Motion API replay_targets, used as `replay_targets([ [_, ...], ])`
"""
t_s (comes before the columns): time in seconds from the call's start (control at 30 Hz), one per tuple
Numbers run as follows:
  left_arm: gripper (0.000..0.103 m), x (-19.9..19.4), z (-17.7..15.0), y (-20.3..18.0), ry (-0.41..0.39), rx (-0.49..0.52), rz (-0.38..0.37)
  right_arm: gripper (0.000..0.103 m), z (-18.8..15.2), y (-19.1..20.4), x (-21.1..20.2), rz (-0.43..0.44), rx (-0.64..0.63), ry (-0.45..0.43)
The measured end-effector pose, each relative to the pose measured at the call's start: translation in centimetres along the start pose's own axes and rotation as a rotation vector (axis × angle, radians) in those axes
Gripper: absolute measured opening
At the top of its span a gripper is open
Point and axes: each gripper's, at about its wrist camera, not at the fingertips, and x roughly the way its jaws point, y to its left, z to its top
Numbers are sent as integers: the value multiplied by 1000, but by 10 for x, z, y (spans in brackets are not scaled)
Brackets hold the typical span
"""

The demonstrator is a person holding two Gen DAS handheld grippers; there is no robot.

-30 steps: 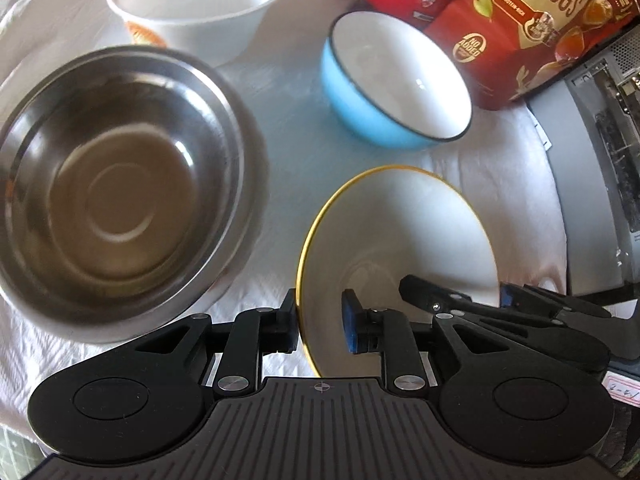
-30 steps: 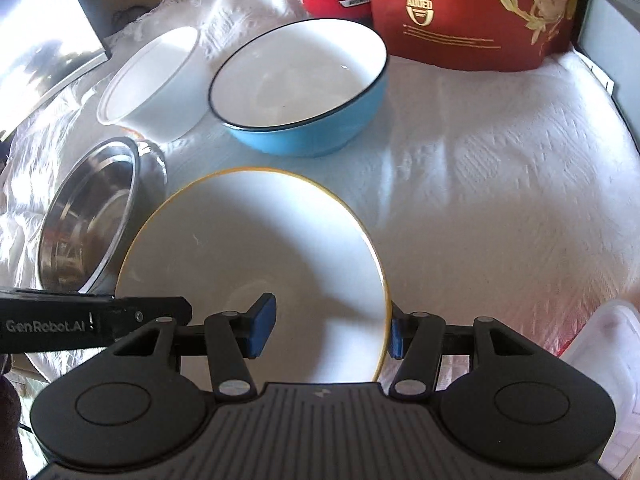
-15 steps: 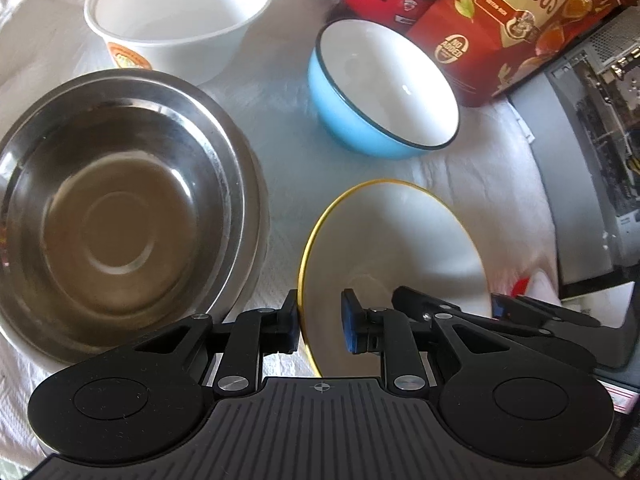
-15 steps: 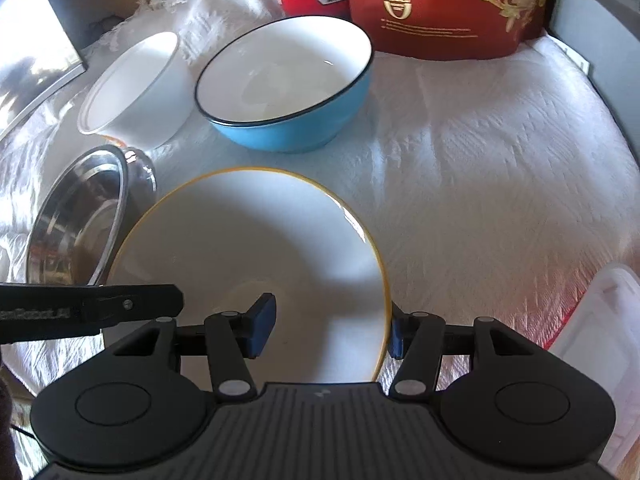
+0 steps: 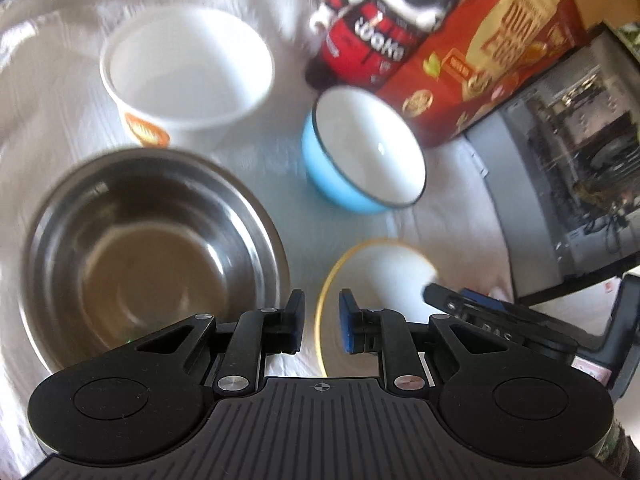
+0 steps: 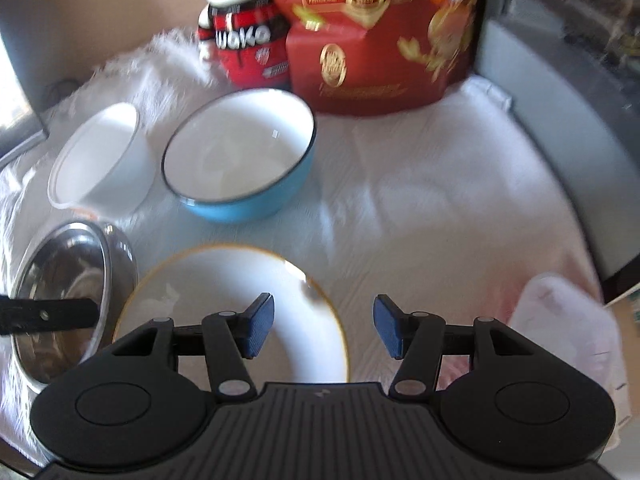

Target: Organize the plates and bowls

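Note:
A white plate with a yellow rim [image 5: 376, 280] [image 6: 224, 304] lies on the white cloth. My left gripper [image 5: 321, 326] has its jaws a little apart astride the plate's left rim, not clamping it. My right gripper [image 6: 323, 330] is open, its jaws astride the plate's right rim and above it. A steel bowl [image 5: 148, 248] [image 6: 60, 292] stands left of the plate. A blue bowl [image 5: 364, 152] [image 6: 240, 164] and a white paper bowl [image 5: 188, 72] [image 6: 100, 164] stand farther back.
A red snack bag [image 6: 384, 32] and a penguin figure [image 6: 240, 20] stand at the back. A grey computer case [image 5: 568, 184] borders the right. A clear plastic lid [image 6: 568, 320] lies at the right front.
Both grippers pulled back and up from the plate. The right jaws opened wider, and the left jaws parted a little. The plate stayed on the cloth.

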Motion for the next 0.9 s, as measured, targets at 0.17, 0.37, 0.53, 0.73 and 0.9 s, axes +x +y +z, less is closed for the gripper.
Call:
replay_targets([
  [0.17, 20, -5, 27, 4, -59, 27, -39, 65, 14, 7, -30, -73, -30, -125],
  [0.37, 20, 6, 59, -9, -129, 18, -13, 71, 49, -6, -34, -58, -51, -169],
  [0.53, 21, 24, 84, -17, -134, -23, 33, 71, 77, -20, -5, 6, -32, -113],
  [0.73, 21, 69, 108, -20, -80, -64, 144, 71, 104, -21, 41, 101, -27, -37],
  [0.9, 21, 99, 115, -22, -23, -44, 184, 70, 114, -15, 91, 149, -9, 61],
])
